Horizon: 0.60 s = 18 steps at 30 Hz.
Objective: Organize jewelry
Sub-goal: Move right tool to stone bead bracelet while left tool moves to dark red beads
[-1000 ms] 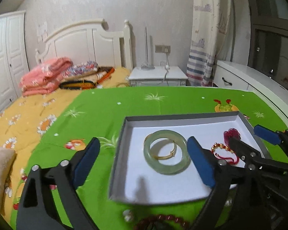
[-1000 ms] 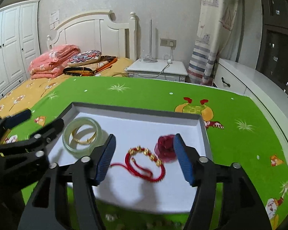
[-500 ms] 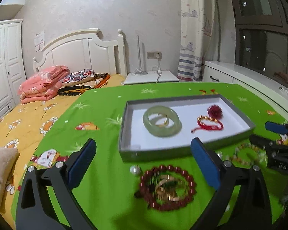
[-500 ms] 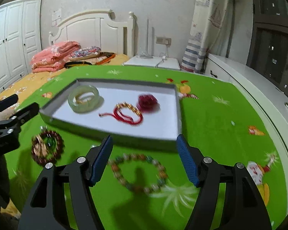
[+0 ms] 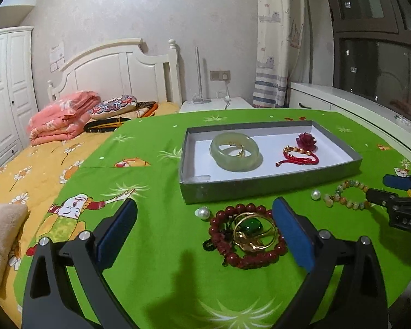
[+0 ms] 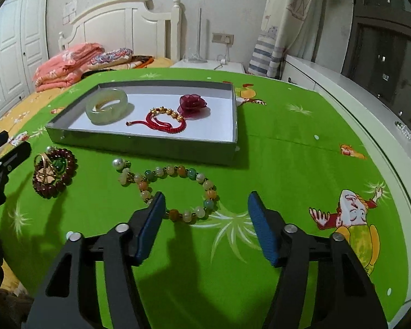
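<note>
A grey tray on the green cloth holds a pale jade bangle, a red cord bracelet and a dark red flower. In front of it lie a dark red bead bracelet with gold rings and a green stone, a multicoloured bead bracelet and a pearl. My left gripper is open just behind the red beads. My right gripper is closing, empty, its tips at the multicoloured bracelet's near side.
The green cloth ends at a white ledge on the right. To the left is a yellow bedsheet with folded pink blankets and a beige cushion. A white nightstand stands behind.
Both grippers have pulled back from above the tray towards me and sunk lower. The loose bracelets and pearls in front of the tray came into view. The right jaws have narrowed.
</note>
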Tool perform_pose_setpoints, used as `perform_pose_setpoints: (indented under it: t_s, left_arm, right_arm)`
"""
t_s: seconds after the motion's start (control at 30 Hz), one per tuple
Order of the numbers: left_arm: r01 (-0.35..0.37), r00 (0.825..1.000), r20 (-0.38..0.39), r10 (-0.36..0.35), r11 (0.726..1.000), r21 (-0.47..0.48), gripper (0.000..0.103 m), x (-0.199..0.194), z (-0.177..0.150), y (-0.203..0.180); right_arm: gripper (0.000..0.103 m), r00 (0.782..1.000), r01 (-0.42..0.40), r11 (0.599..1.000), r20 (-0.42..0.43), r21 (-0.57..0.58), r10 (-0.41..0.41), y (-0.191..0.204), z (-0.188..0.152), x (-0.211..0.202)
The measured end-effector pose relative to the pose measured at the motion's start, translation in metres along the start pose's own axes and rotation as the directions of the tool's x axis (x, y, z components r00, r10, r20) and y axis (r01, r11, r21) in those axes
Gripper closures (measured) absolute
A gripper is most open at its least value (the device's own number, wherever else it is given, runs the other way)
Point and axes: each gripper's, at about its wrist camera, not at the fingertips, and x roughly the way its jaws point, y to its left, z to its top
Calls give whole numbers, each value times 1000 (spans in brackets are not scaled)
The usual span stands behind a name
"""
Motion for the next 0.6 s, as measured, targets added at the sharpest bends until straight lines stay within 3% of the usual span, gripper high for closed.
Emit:
perform_pose_setpoints:
  t_s: [0.17, 0.47, 0.6]
  left_arm:
    - [2, 1000, -10, -2, 1000, 25, 7, 2, 0, -4]
    - [31, 999, -40, -33, 999, -36, 7, 9, 2, 7]
    - [44, 997, -55, -47, 998, -49, 7, 12, 2, 10]
  right_arm:
    - [56, 999, -11, 1000, -51, 17, 12, -2, 7, 12]
    - [69, 991, 7, 1000, -137, -18, -9, -2, 24, 36]
    - [86, 993, -26, 999, -120, -35, 21, 2, 17, 32]
